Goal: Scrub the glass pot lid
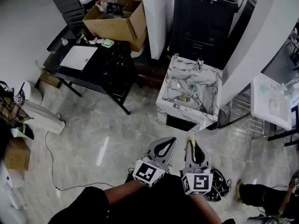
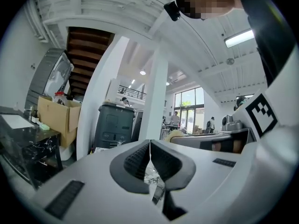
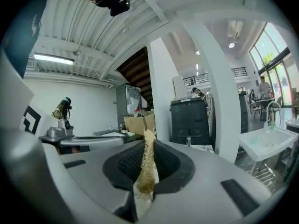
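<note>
Both closed, left gripper (image 2: 150,146) empty, right gripper (image 3: 149,146) pinching scrubber (image 3: 149,171)

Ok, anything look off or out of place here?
Nothing spilled or broken. One oddity: the right tool pinches a thin, frayed yellowish scrubber well away from the marble sink. The left tool is shut, empty.

i'm standing in a big open hall fitted out as a work and test space, not a home. a ribbed white ceiling (image 3: 84,22) with a strip light (image 2: 239,38), tall white pillars (image 2: 156,97), a mezzanine railing (image 2: 131,92) and high windows (image 2: 189,104) say so. a marble sink unit (image 1: 184,116) stands loose on the bare floor, beside a cluttered black table (image 1: 100,73), a cardboard box (image 1: 126,24) and a trailing cable (image 1: 50,157).
</note>
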